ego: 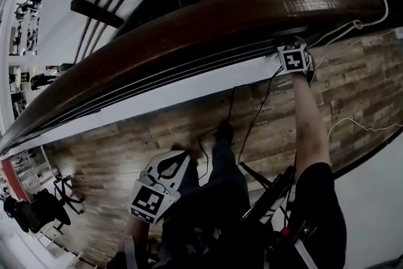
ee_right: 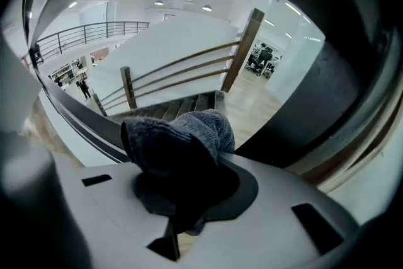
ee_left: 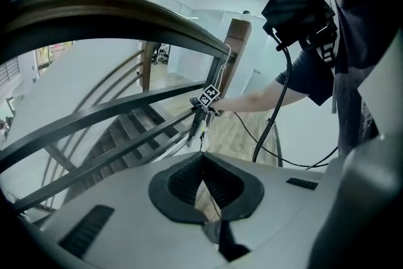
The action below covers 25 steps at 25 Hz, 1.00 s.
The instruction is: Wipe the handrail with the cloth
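Right hand-held gripper [ee_right: 181,167] is pinching the cloth [ee_right: 189,132] by the handrail [ego: 189,22], left hand-held gripper [ee_left: 203,164] idling closed; rail friction could be tugging it loose.

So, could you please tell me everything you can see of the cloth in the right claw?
The cloth is blue-grey, with a looped, towel-like weave, bunched into a rounded wad. The right claw is shut on it: the lower part is pinched inside, the upper part bulges out beyond, and a small end hangs below. In the head view that claw is at the dark wooden handrail; whether the cloth touches it cannot be told.
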Motion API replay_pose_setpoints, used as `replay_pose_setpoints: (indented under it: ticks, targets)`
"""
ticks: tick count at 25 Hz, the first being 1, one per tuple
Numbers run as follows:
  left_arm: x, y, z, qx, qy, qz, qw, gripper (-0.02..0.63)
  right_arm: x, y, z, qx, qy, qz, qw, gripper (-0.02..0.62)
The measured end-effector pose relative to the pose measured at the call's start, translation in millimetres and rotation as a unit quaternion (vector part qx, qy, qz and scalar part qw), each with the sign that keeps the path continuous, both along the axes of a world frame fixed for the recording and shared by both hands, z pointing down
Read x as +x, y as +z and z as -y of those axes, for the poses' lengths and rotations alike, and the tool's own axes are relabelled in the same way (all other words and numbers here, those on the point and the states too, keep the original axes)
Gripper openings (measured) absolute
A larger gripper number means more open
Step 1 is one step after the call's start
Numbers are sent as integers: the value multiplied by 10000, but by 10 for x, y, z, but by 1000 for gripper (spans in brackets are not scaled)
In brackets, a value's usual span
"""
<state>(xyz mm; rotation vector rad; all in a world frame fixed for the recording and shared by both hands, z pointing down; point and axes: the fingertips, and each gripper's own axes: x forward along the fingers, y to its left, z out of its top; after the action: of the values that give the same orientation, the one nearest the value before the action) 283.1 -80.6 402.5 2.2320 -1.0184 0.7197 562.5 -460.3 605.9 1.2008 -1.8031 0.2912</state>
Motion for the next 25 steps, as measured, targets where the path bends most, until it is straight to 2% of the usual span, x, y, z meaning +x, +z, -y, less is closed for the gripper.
replay_pose_setpoints:
  ticks: [2,4,8,12,17,21,25]
  targets:
    - [-66,15,-8,-7,-99,-40,9999,8,-123,14,-74,-155,146,542,9983,43]
    - [-157,36,-23,20,-161,-62,9998,8,-373,40,-194,-347,68,986,9945,43]
    - [-404,33,-54,210,-359,-74,9991,8,-1069,62,-449,-533,-410,1063,9921,43]
    - [-841,63,-283,318,-543,-253,9977,8,-2022,100,-794,-706,-789,1159,9876,43]
    - [-1772,216,-854,279,-829,-389,9954,8,-3369,106,-1287,-694,-1323,1003,9837,43]
    - [-2760,396,-1415,156,-1084,-462,9929,8,-4403,152,-1662,-637,-1300,1105,9833,43]
    - [-3723,529,-1867,155,-1510,-487,9872,8,-5623,174,-2171,-594,-1497,1193,9797,43]
